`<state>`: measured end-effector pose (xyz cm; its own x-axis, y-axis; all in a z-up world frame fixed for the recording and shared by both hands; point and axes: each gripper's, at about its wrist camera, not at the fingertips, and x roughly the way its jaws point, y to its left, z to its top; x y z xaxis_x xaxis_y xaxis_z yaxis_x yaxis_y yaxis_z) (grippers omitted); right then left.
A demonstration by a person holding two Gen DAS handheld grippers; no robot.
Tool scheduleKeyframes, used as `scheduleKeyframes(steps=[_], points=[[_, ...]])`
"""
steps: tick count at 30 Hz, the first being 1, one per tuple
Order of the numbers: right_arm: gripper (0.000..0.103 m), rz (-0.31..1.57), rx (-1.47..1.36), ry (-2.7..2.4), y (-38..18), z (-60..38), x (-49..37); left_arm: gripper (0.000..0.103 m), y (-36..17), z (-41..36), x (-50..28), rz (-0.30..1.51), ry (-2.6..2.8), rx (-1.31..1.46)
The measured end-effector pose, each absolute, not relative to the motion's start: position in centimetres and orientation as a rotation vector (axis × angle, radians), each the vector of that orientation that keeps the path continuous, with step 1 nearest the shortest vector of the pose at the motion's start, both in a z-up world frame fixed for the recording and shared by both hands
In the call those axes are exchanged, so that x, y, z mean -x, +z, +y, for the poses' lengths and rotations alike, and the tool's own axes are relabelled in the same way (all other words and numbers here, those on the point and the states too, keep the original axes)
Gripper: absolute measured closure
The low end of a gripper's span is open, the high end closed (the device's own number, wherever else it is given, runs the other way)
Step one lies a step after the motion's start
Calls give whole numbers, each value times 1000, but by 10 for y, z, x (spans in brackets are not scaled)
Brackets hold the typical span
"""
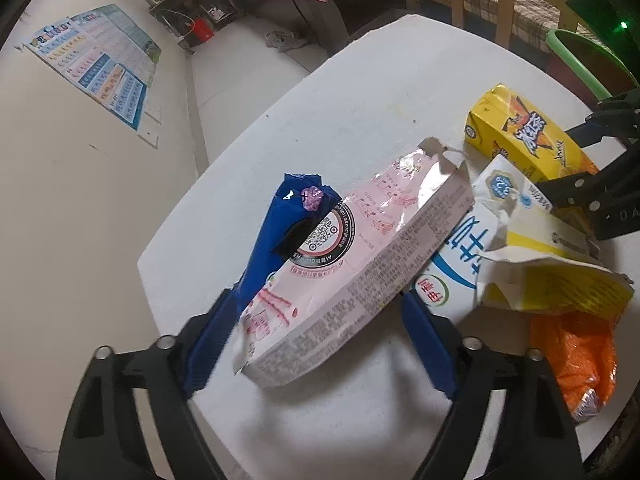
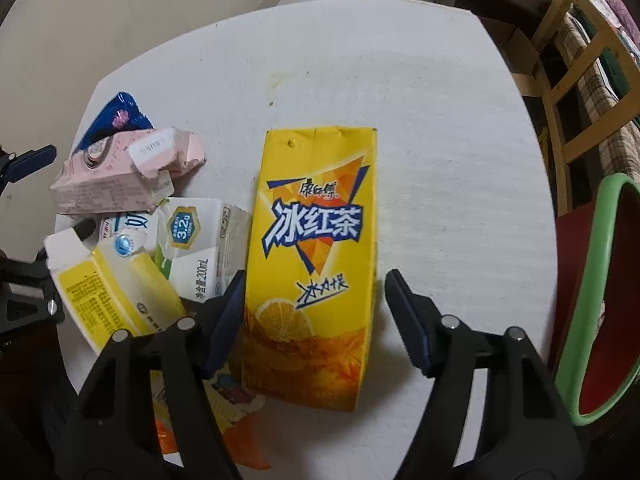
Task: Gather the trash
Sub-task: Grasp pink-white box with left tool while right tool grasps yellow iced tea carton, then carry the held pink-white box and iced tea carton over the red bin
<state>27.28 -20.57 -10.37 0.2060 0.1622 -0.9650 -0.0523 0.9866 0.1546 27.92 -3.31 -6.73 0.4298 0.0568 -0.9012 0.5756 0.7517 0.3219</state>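
pink carton [image 1: 352, 264] is sitting between the part-open left gripper [image 1: 316, 312], yellow carton [image 2: 312, 264] between the part-open right gripper [image 2: 316, 312], neither gripping yet; next, closing and lifting toward the bin [image 2: 600, 320].

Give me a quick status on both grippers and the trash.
Left gripper open, straddling pink carton. Right gripper open around yellow tea carton, no squeeze yet. Milk cartons crowd alongside.

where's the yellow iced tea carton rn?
The yellow iced tea carton lies flat on the white table, mid-frame in the right wrist view between the right gripper jaws, just right of the white milk carton.
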Motion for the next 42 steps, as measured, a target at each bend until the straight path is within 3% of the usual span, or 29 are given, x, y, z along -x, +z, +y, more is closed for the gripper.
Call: scheduleKeyframes(steps=[10,15,30,42], points=[[43,1349,-86,133,-106,-211,-272,69,-75,-38,-277,1078,-326,-658],[43,1318,-84,117,-92,-220,-256,77,-63,-28,-271,1079,-289,-569],[43,1212,-84,128,-30,-229,-212,78,-4,9,-219,1057,-294,-157],[43,1128,-82,147,10,-243,-180,78,35,-14,-175,995,-305,11]])
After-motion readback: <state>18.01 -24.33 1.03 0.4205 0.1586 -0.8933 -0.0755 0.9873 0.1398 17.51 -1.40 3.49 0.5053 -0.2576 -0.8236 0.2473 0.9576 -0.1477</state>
